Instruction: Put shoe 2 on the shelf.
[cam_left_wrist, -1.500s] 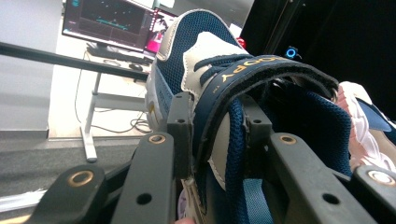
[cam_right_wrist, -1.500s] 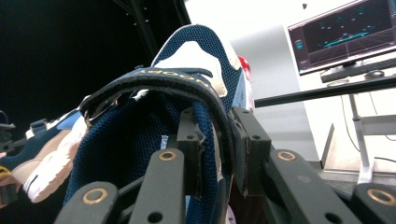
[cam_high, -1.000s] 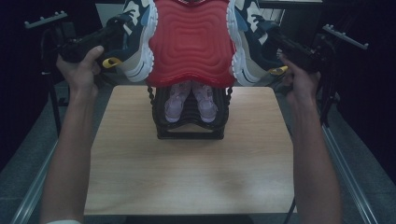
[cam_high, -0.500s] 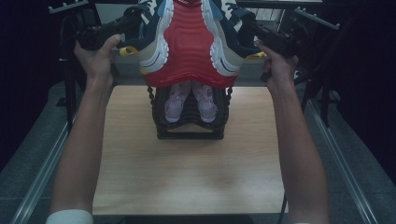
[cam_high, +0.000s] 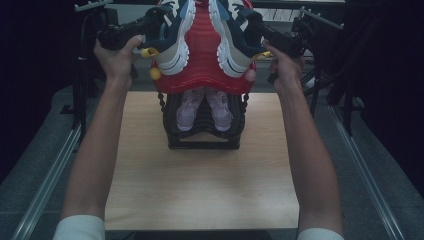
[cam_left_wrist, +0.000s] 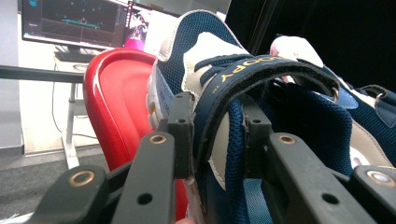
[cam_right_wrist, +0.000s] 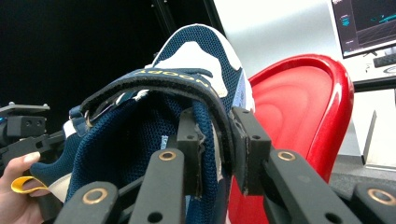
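Above the black rack (cam_high: 202, 135) on the table (cam_high: 200, 190), two navy and white shoes are held up against a red tray (cam_high: 202, 60). The left gripper (cam_left_wrist: 217, 135) has its jaws clamped on the side wall of the left shoe (cam_high: 172, 35); the right gripper (cam_right_wrist: 215, 144) pinches the right shoe (cam_high: 232, 37) the same way. A pink pair (cam_high: 202, 107) sits in the rack below
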